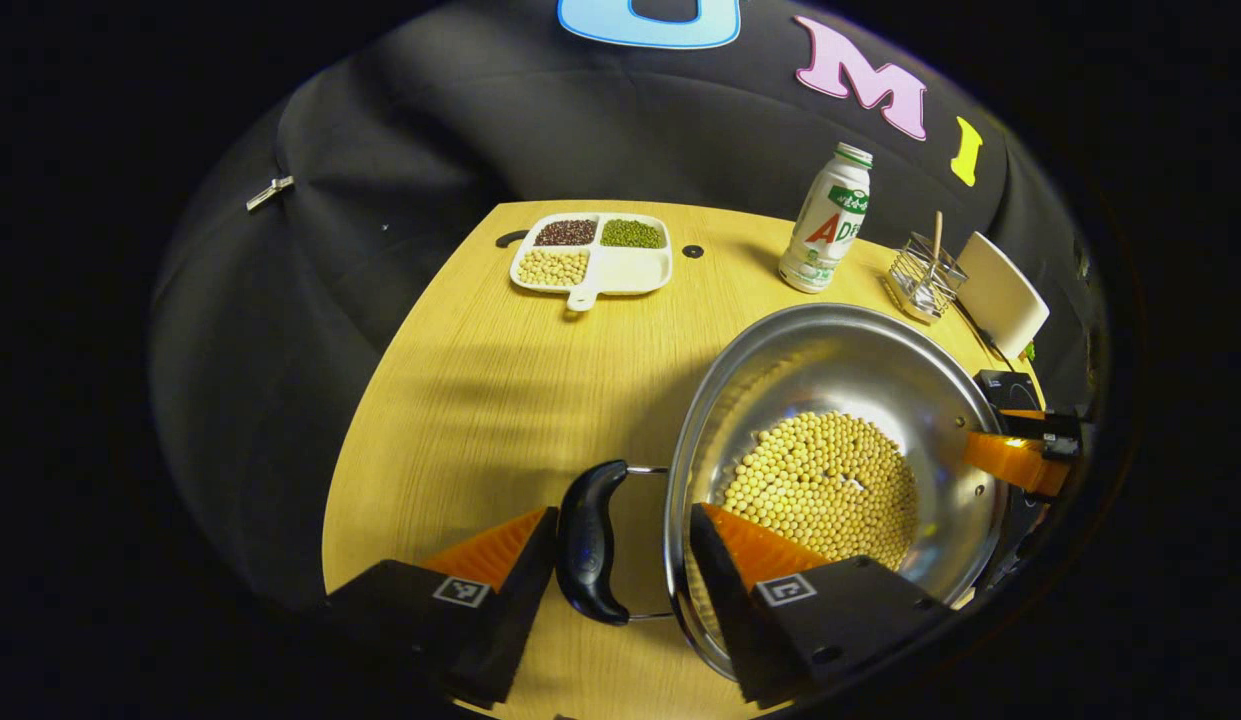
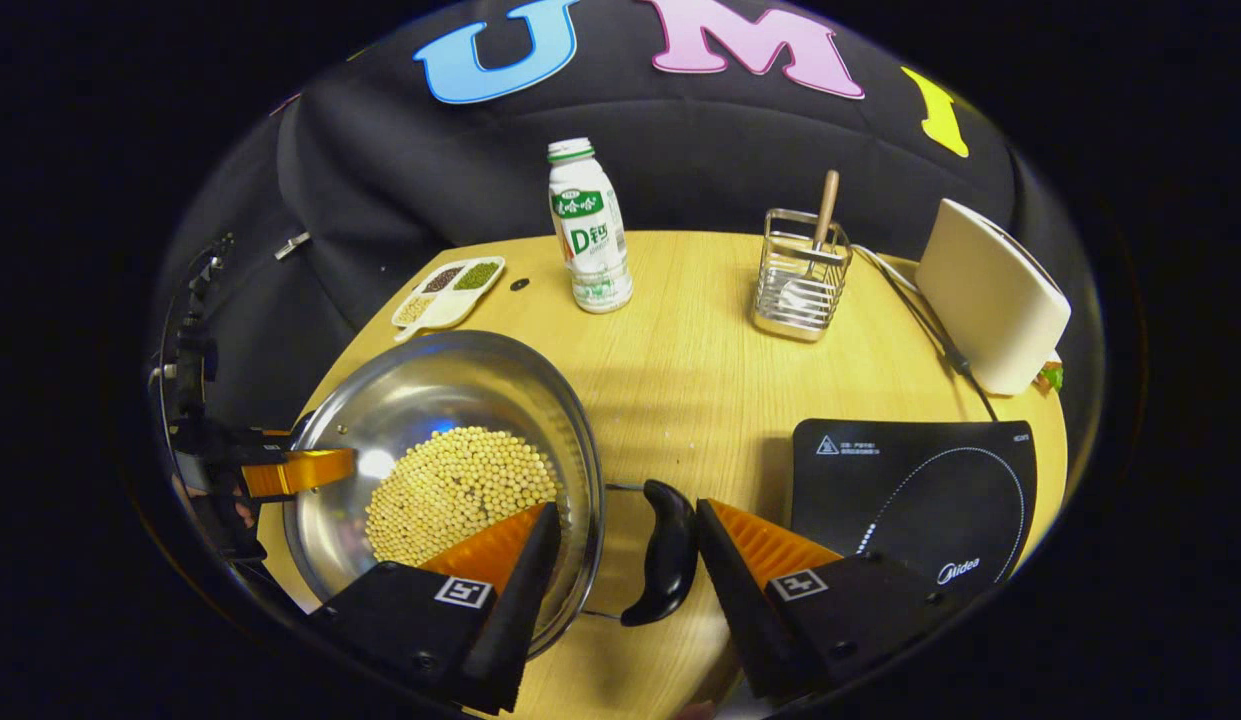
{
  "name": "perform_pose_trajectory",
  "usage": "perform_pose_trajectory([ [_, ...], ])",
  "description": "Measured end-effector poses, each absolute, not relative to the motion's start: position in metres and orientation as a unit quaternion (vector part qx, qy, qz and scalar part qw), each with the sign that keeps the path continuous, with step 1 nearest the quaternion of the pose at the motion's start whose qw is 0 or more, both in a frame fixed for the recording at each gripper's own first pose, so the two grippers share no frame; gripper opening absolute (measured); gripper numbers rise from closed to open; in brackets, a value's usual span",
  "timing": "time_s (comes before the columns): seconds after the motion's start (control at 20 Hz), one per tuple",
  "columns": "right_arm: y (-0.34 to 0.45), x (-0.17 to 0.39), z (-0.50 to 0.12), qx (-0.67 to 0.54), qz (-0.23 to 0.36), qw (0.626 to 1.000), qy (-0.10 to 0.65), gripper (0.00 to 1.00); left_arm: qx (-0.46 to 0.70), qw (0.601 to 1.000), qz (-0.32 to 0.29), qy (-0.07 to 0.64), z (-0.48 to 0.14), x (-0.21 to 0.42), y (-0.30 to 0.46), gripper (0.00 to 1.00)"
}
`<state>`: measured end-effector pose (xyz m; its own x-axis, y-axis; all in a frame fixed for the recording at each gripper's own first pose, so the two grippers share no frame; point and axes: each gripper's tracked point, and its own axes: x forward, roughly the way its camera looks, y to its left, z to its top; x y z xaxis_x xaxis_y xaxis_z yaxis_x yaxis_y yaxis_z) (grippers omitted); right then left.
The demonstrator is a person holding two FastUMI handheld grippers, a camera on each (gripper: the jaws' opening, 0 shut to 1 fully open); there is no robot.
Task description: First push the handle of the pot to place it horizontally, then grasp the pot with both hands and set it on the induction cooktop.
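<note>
A steel pot (image 1: 840, 370) holding soybeans (image 1: 830, 480) stands on the wooden table. Its two black side handles lie level. My left gripper (image 1: 622, 515) is open, straddling the near handle (image 1: 588, 540) and the rim, with one finger inside the pot. In the right gripper view the pot (image 2: 430, 390) is at the left. My right gripper (image 2: 627, 510) is open in the same way around the other handle (image 2: 665, 565). The black induction cooktop (image 2: 920, 490) lies just right of it. Each view shows the other gripper's orange finger at the pot's far rim.
A white drink bottle (image 2: 588, 225), a wire utensil holder (image 2: 800, 275) and a white box (image 2: 990, 300) with a cable stand along the back. A divided tray of beans (image 1: 592, 255) sits at the table's far left corner. The table (image 1: 500, 390) ends close behind me.
</note>
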<state>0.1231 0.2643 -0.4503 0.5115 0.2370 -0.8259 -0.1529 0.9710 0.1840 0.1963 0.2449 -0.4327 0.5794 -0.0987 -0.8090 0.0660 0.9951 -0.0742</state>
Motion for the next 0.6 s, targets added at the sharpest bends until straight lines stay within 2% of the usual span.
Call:
perform_pose_trajectory([
  [0.05, 0.265, 0.125, -0.457, 0.044, 0.108, 0.865, 0.487, 0.85, -0.014, 0.889, -0.047, 0.456, -0.433, 0.197, 0.245, 0.77],
  [0.1, 0.261, 0.124, -0.460, 0.040, 0.099, 0.863, 0.494, 0.79, -0.012, 0.889, -0.048, 0.456, -0.433, 0.197, 0.246, 0.70],
  [0.2, 0.260, 0.125, -0.463, 0.045, 0.093, 0.859, 0.502, 0.66, -0.011, 0.889, -0.050, 0.455, -0.433, 0.199, 0.245, 0.69],
  [0.25, 0.260, 0.125, -0.463, 0.052, 0.088, 0.857, 0.505, 0.67, -0.012, 0.890, -0.049, 0.453, -0.432, 0.199, 0.245, 0.69],
  [0.45, 0.261, 0.124, -0.464, 0.044, 0.086, 0.854, 0.512, 0.54, -0.024, 0.891, -0.049, 0.450, -0.430, 0.196, 0.245, 0.61],
  [0.5, 0.260, 0.121, -0.461, 0.044, 0.084, 0.851, 0.517, 0.58, -0.029, 0.890, -0.047, 0.453, -0.429, 0.194, 0.245, 0.60],
  [0.6, 0.261, 0.121, -0.450, 0.049, 0.082, 0.852, 0.514, 0.58, -0.036, 0.889, -0.045, 0.455, -0.423, 0.188, 0.244, 0.58],
])
